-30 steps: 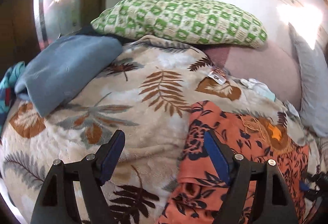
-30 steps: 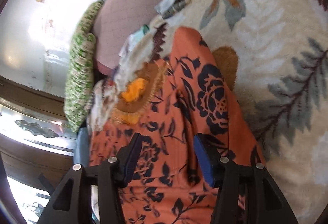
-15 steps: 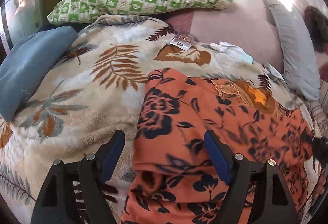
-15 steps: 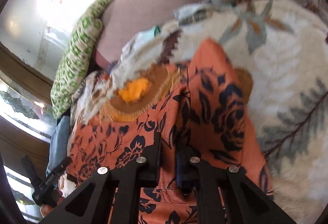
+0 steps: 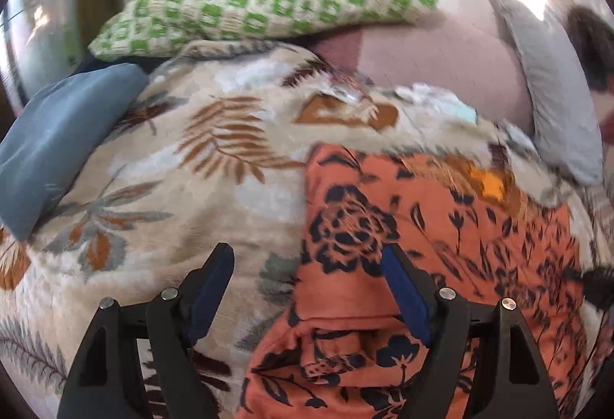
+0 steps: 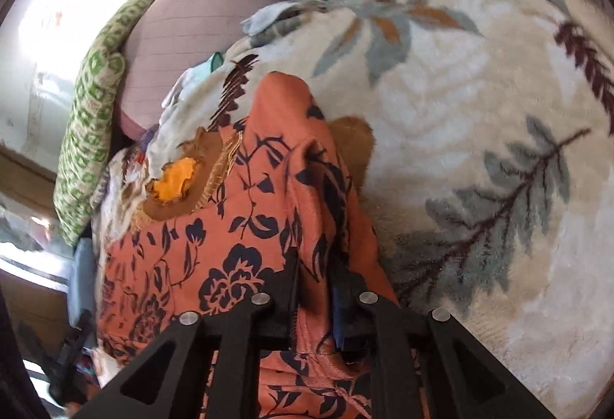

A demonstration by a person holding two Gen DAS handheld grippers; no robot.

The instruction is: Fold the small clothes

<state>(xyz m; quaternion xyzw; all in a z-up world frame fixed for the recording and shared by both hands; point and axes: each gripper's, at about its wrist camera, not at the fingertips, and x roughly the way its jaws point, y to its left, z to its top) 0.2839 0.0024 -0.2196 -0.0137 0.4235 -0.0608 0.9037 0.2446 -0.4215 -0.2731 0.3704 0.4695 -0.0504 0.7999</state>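
Note:
An orange garment with dark blue flowers [image 5: 429, 246] lies on a cream leaf-print blanket [image 5: 184, 188]. It has a brown and yellow patch near its neck [image 6: 180, 185]. My left gripper [image 5: 307, 277] is open, its right finger over the garment's near left corner and its left finger over the blanket. My right gripper [image 6: 314, 288] is shut on a raised fold of the orange garment [image 6: 307, 158] at its right edge. The right gripper's tip shows dimly at the far right of the left wrist view [image 5: 598, 288].
A green-checked pillow [image 5: 268, 4] lies at the back, a blue pillow [image 5: 53, 135] at the left, a grey pillow [image 5: 548, 100] at the right. A pink sheet [image 5: 441, 58] and small pale clothes [image 5: 441, 100] lie behind the blanket. A person's head [image 5: 591, 47] is at the far right.
My right gripper closed on a fold of the orange garment and lifted it slightly. My left gripper swung right towards the garment, then back a little left, staying open.

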